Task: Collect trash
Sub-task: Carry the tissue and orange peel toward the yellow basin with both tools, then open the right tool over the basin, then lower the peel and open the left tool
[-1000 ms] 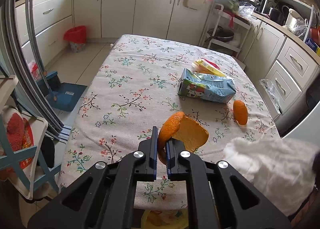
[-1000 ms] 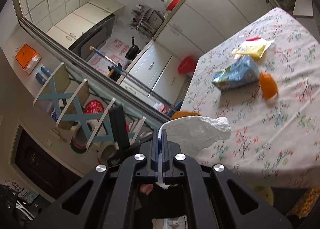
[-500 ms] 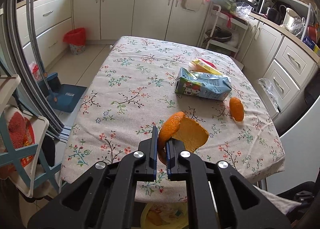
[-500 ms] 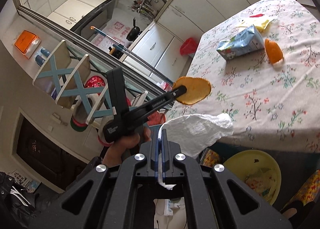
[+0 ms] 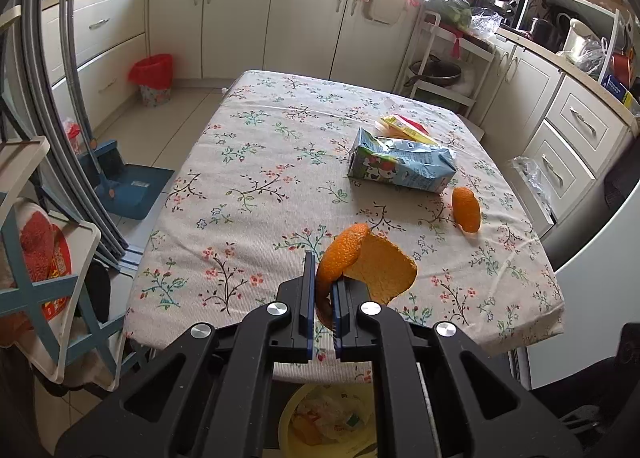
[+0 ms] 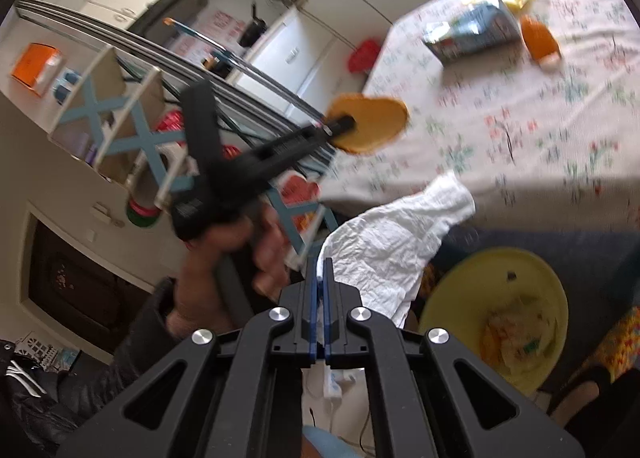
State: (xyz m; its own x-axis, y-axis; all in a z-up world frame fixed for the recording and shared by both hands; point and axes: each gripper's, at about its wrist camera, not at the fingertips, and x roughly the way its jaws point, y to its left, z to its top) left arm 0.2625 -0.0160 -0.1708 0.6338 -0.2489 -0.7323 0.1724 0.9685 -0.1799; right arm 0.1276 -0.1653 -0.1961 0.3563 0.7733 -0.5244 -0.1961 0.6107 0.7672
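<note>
My left gripper point(image 5: 323, 282) is shut on a large piece of orange peel point(image 5: 372, 262), held in the air just off the near edge of the flowered table point(image 5: 256, 193). The right wrist view shows that same gripper point(image 6: 340, 123) with the peel point(image 6: 370, 125). My right gripper point(image 6: 321, 278) is shut on a crumpled white tissue point(image 6: 392, 234), low beside the table and above a yellow bin point(image 6: 496, 314). The bin point(image 5: 332, 418) holds scraps and stands under the table edge. On the table lie a blue carton point(image 5: 402, 165), a yellow wrapper point(image 5: 400, 125) and a second orange peel point(image 5: 466, 209).
A person's hand point(image 6: 228, 258) grips the left tool. A blue-framed rack point(image 5: 48, 270) stands left of the table, with a blue dustpan point(image 5: 128, 185) and a red-lined bin point(image 5: 154, 77) on the floor beyond. White cabinets point(image 5: 576, 137) line the right and far walls.
The right gripper with the tissue has dropped below the table edge and tilted down, so the yellow bin now shows under it. The tissue has left the left wrist view. The left gripper still holds the peel.
</note>
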